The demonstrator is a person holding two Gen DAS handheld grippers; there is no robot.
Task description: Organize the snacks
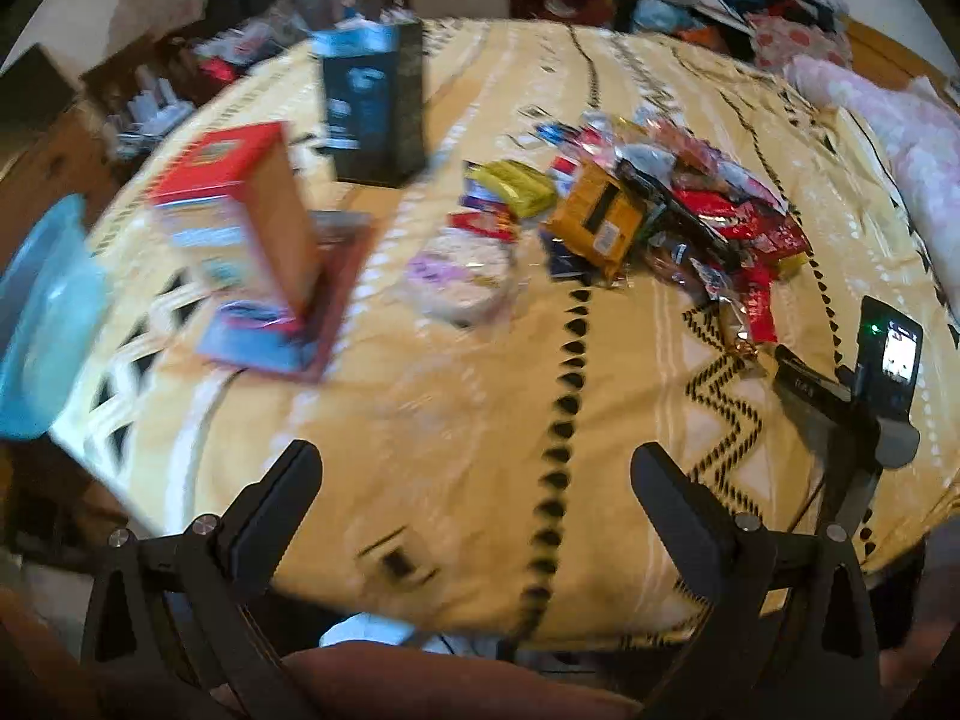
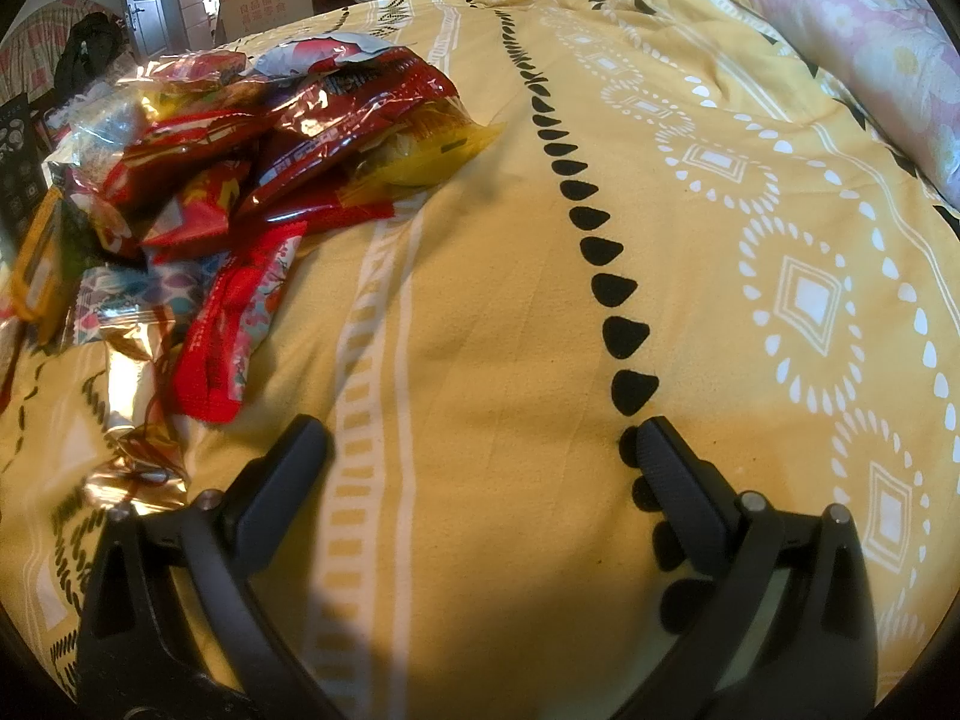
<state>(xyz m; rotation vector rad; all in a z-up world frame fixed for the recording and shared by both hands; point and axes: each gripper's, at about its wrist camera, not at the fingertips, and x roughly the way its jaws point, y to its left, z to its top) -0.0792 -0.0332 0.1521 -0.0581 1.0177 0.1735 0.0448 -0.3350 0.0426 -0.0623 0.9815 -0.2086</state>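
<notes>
While both pairs of black two-finger tongs stand spread wide with nothing between their fingers, the snacks lie untouched on a yellow bedspread (image 2: 510,312) patterned with black teardrops and white diamonds. The left gripper (image 1: 477,468) hovers above bare cloth at the near edge of the bed. Ahead of it and to its right lies the heap of shiny snack packets (image 1: 678,204), mostly red foil, with an orange-yellow flat pouch (image 1: 597,219) at its near left side and a yellow-green wrapped packet (image 1: 522,186) just beyond that. Straight ahead, between the heap and the boxes, sits a round pale packet with purple print (image 1: 459,276), blurred. Ahead and to the left a red and blue carton (image 1: 240,204) stands on a flat maroon-edged box (image 1: 288,330); further off stands a tall dark box with a blue front (image 1: 372,102). A light blue plastic tub (image 1: 42,324) shows at the far left edge. Off to the right, the other device's lit screen (image 1: 894,354) is in view.

The right gripper (image 2: 483,438) hangs low over the cloth, its right finger beside the line of black teardrops. The same heap lies ahead to its left: a long red wrapper (image 2: 234,324) nearest, a crumpled gold foil packet (image 2: 138,444) just beside the left finger, dark red bags (image 2: 336,114) and a clear yellow bag (image 2: 432,150) further on. A pink floral quilt (image 2: 852,42) lies far to the right.
</notes>
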